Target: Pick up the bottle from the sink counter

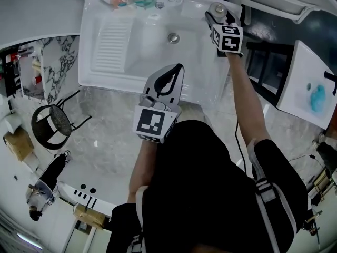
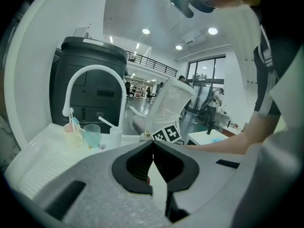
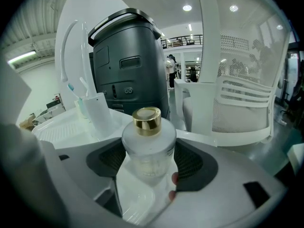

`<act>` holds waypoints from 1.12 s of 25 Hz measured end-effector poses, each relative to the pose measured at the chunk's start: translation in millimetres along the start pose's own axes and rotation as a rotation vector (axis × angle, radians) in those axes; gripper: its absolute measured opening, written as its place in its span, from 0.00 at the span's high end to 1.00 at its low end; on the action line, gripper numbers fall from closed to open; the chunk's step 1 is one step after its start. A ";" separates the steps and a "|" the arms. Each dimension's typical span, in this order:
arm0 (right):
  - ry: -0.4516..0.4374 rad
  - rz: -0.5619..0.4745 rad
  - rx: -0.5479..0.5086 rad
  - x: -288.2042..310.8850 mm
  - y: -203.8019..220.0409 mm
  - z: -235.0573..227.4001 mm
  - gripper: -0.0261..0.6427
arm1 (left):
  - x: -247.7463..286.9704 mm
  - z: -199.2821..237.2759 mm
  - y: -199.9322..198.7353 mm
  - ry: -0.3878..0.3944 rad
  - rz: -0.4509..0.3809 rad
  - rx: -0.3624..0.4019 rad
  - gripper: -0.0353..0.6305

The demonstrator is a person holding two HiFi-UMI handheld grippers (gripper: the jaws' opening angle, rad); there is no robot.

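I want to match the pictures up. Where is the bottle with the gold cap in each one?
Head view: bottle at the top right corner of the sink counter.
Left gripper view: just a tiny gold dot, probably its cap, beside the marker cube.
Right gripper view: bottle in the middle, between the fingers.
Shared landmark: the toothbrush cups.

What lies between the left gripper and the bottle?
Just bare white sink basin, seen in the head view, between the left gripper and the bottle.
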State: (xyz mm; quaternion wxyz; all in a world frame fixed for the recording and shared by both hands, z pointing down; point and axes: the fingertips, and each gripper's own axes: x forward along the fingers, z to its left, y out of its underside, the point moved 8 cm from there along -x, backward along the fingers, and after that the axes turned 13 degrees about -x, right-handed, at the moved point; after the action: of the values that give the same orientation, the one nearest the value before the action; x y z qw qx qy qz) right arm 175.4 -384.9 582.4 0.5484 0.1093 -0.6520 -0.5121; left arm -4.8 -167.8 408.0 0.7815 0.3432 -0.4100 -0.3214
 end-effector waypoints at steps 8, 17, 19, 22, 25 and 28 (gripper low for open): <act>-0.010 -0.014 -0.022 -14.9 3.1 10.0 0.49 | -11.4 -0.6 7.4 0.004 -0.009 -0.031 0.92; 0.005 -0.087 -0.022 -34.2 -5.3 21.8 0.49 | -26.7 10.0 10.9 -0.031 -0.032 -0.024 0.92; 0.005 -0.103 -0.026 -39.1 -8.8 26.3 0.49 | -30.0 12.1 11.6 -0.030 -0.039 -0.030 0.92; 0.003 -0.125 -0.023 -47.4 -14.5 33.9 0.49 | -35.9 14.6 11.1 -0.023 -0.053 -0.038 0.92; -0.015 -0.144 -0.026 -54.2 -20.0 42.9 0.49 | -41.8 20.5 8.4 -0.036 -0.055 -0.026 0.92; -0.030 -0.162 -0.044 -62.8 -26.6 55.7 0.49 | -49.4 25.7 7.6 -0.018 -0.074 -0.022 0.92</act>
State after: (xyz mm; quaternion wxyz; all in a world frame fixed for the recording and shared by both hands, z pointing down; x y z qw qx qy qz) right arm 141.8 -322.2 530.5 0.4977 0.1418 -0.6376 -0.5707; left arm -47.9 -131.8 404.3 0.7691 0.3466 -0.4005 -0.3578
